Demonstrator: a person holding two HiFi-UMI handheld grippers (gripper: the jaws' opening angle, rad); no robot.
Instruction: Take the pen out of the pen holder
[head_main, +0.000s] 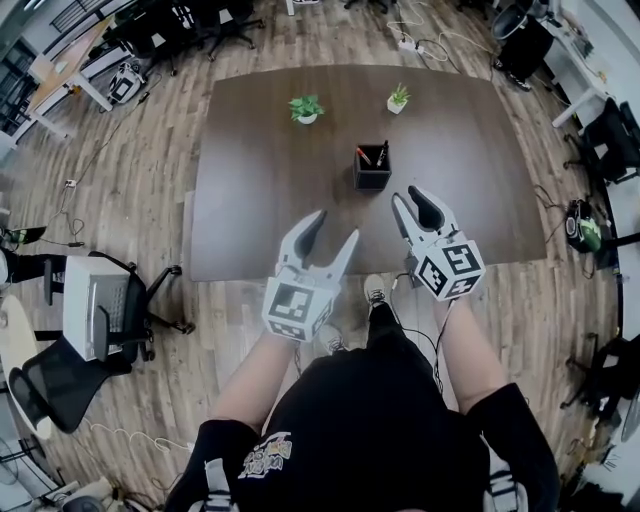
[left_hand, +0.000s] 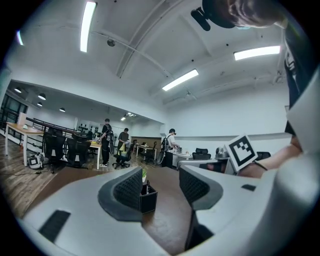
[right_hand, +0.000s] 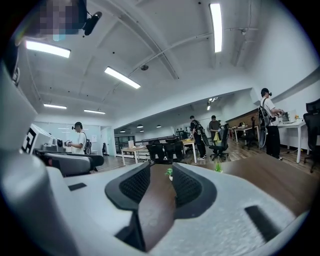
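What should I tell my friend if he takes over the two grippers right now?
The left gripper is open and empty, over the near part of the dark brown wooden table.
The right gripper is open and empty, just short of the black square pen holder.
The holder stands on the table with a red pen and a black pen inside.
Done: nothing yet.
Left: grip a pen and lift it out.

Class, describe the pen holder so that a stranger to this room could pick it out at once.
Find the large dark brown wooden table. Near its middle, on the person's side of the two small green plants in white pots, stands the black square pen holder. It alone is dark, boxy and holds pens.
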